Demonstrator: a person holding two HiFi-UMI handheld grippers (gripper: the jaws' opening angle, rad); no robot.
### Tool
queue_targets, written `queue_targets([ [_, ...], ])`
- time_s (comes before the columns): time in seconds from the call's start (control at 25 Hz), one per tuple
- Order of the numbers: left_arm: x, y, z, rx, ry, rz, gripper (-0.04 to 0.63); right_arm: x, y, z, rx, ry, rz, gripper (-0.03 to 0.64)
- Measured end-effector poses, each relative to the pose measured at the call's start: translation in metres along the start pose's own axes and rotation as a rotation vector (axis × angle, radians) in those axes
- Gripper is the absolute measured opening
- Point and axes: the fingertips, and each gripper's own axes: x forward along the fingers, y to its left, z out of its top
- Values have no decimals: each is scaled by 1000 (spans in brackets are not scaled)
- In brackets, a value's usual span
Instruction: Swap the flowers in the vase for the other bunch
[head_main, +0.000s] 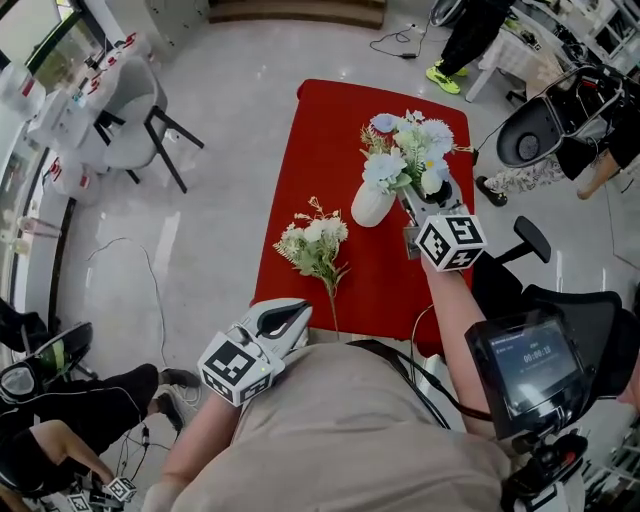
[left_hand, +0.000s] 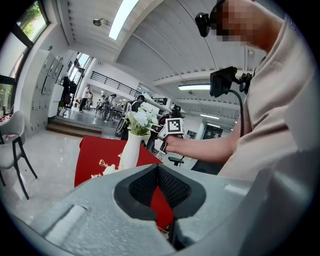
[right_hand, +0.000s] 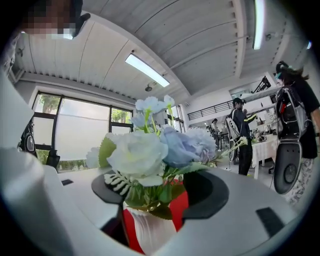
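The task looks to be at its first step: the flowers in the vase (head_main: 405, 150) have not been lifted out, and the other bunch (head_main: 315, 245) lies flat on the red table (head_main: 320, 130), untouched.

The right gripper (head_main: 425, 197) is brought up level to the white vase (head_main: 372, 205), with its jaws spread well apart. In the right gripper view the leafy base of the bunch stands between the two dark pads, just above the vase's mouth. A fern sprig lies across the left-hand pad (right_hand: 107, 187), while the right-hand pad (right_hand: 205, 192) stands clear of the stems. Nothing is pinched yet. The blooms rise above and ahead of the jaws, and the vase body sits just below them.

The next move, as it appears, calls for the jaws to close on the gathered stems low down, under the blooms. A straight upward pull should then keep the vase from tipping.

The left gripper (head_main: 298, 314) waits at the table's near edge. Its jaws are pressed together at the tips, with nothing between them. The other bunch lies ahead of them and to their left, near but apart
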Motion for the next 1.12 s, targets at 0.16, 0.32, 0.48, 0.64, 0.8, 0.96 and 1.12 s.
queue_targets([
  [0.16,-4,-2,-1,3,-1,-16,8,-8,3,2,13,-6,-5,318],
  [0.32,-6,-3,-3,8,1,-29,8,-11,5,2,24,-12,-10,318],
  [0.48,-10,-2,-4,8,3,-41,8,-15,6,1,30,-10,-23,318],
  [0.64,-14,-3,-4,12,5,-53,8,-19,8,3,33,-12,-39,319],
  [0.8,-17,-4,-6,14,6,-69,8,-24,9,3,36,-15,-52,319],
  [0.96,-20,-6,-6,20,5,-86,8,-29,10,2,38,-14,-68,318],
  [1.12,-23,-6,-5,22,10,-102,8,-34,13,4,34,-14,-82,318],
])
